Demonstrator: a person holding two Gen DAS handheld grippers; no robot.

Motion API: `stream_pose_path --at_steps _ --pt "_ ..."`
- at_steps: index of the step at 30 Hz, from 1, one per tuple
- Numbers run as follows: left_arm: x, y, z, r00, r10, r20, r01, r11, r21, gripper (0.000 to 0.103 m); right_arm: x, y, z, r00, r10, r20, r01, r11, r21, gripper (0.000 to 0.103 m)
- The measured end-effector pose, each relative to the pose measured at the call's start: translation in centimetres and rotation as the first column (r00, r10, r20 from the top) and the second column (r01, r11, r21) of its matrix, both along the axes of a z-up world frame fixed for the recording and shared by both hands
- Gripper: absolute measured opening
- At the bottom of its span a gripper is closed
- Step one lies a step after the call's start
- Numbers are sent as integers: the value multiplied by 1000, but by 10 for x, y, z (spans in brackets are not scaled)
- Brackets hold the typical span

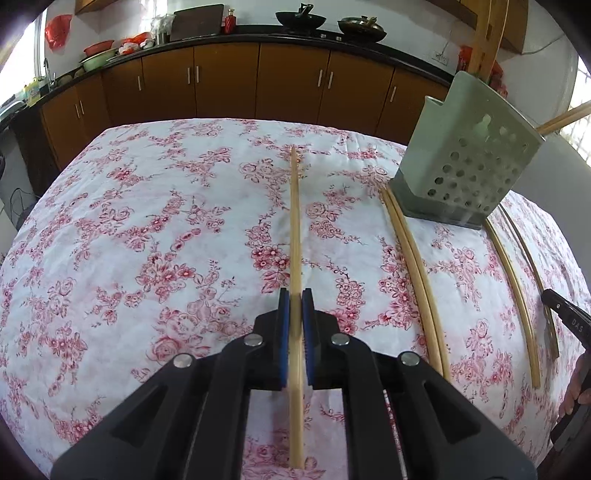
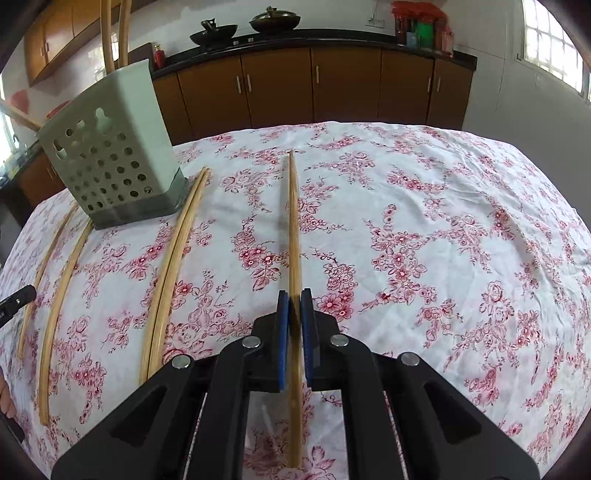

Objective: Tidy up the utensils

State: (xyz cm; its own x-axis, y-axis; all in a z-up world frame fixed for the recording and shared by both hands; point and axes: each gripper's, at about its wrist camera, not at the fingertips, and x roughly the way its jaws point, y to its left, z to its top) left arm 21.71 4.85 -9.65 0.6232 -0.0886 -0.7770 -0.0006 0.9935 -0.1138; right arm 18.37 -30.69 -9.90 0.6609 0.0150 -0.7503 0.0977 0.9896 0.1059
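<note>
Two grippers, left gripper [image 1: 295, 295] and right gripper [image 2: 294, 295]: fingers each pinching one chopstick [image 1: 294, 221].

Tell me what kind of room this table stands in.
Most likely a home kitchen: brown cabinets under a dark countertop, two woks on the stove, and a perforated utensil holder with chopsticks on the flowered tablecloth.

Left gripper [image 1: 295, 295] and right gripper [image 2: 294, 295]: black plastic bodies with triangular cut-outs, two fingers lined with blue pads [image 1: 283, 332], and four round silver rivets [image 1: 253, 339] on the linkage. White lettering marks a black part at 3 o'clock.
</note>
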Motion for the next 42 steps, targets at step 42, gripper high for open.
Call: stream_pose_path --at_steps 42 --pt "-3 2 -1 1000 3 1 -3 1000 -26 10 3 3 -1 1000 -2 -1 2 1000 -3 9"
